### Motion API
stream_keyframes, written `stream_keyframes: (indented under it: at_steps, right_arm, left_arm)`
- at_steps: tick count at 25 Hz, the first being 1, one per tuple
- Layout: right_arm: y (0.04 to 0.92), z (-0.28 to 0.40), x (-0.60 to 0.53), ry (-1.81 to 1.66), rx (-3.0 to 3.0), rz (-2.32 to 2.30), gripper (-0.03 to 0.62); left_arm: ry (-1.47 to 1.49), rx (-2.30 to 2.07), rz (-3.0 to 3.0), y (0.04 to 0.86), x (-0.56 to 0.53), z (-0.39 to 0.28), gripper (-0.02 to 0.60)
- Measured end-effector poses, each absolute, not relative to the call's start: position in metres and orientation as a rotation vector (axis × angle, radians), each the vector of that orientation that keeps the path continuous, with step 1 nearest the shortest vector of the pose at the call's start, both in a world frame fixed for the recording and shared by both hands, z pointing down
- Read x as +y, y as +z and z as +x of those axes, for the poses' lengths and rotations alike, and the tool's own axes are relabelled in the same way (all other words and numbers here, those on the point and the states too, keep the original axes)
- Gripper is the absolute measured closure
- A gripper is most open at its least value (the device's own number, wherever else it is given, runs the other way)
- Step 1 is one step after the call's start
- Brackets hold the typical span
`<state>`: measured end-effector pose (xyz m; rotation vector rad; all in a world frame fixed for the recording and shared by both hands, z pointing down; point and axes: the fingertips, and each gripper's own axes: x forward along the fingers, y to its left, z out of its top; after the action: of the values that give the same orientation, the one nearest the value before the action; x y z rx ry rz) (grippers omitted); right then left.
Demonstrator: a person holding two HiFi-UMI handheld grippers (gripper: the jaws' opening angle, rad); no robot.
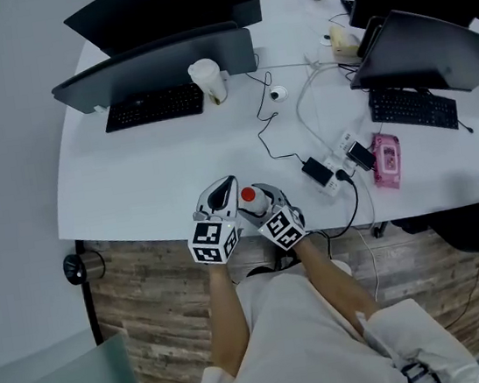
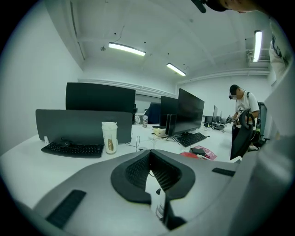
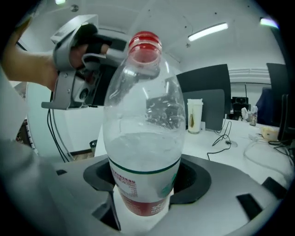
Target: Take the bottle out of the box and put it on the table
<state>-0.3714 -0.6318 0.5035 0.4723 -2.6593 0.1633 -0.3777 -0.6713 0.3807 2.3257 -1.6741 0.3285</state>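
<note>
Right claw (image 1: 271,213) closed on the lower body of the bottle (image 3: 143,138): long axis upright, red cap on top, roughly half full of clear liquid, held at the near edge of the worktop (image 1: 165,166). Left claw (image 1: 220,199) just beside the bottle on its left, jaws almost together, holding nothing. No box in view. Bare white surface directly ahead offers room for the set-down; cup (image 1: 208,81) and keyboard (image 1: 154,107) stand well beyond
</note>
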Motion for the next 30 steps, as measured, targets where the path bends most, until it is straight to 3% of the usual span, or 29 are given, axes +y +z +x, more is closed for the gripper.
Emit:
stream_keyframes:
  at_steps: [12,30]
  right_arm:
    - [0.508,-0.359,-0.621,0.254,-2.687,0.598,0.282]
    - [0.49,-0.347,-0.617,0.227,-2.697,0.766,0.26]
  left_arm:
    - [0.29,-1.747,2.152,0.42,-0.62,-0.395,0.568]
    - [0.256,-1.81,2.144,0.41,-0.558,-0.409,0.569]
